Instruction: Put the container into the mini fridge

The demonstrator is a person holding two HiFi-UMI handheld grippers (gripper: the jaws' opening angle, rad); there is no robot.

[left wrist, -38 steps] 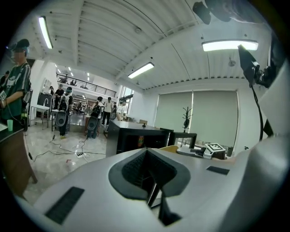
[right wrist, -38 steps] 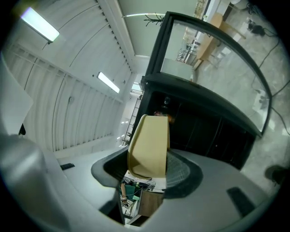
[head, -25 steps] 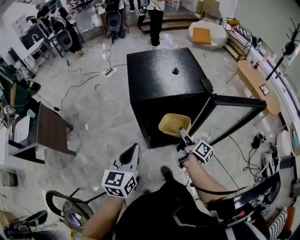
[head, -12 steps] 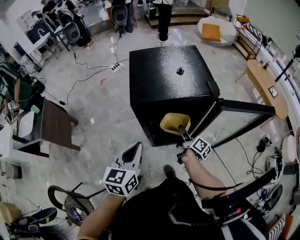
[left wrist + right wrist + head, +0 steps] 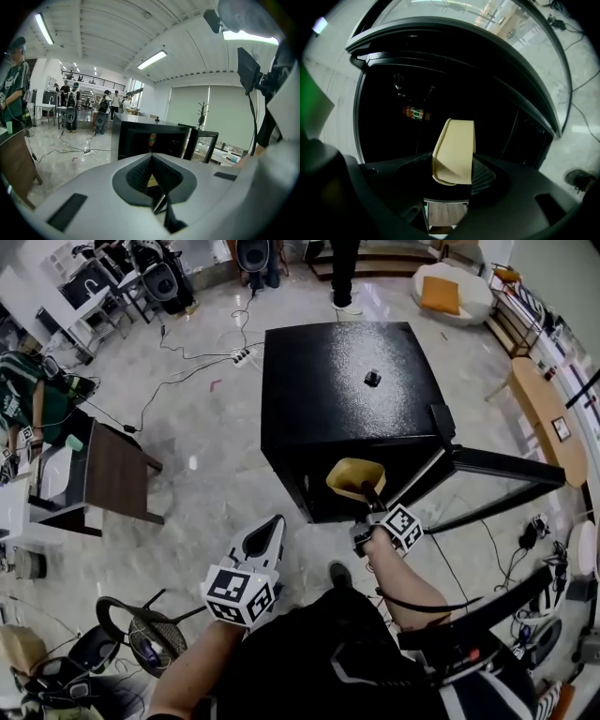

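Right gripper (image 5: 367, 495) was clamped on the container (image 5: 354, 477), holding it tilted at the open front of the fridge (image 5: 337, 381), not yet inside. Door (image 5: 497, 465) stood wide open to the right. Left gripper (image 5: 270, 529) was closed on nothing, short of the fridge.
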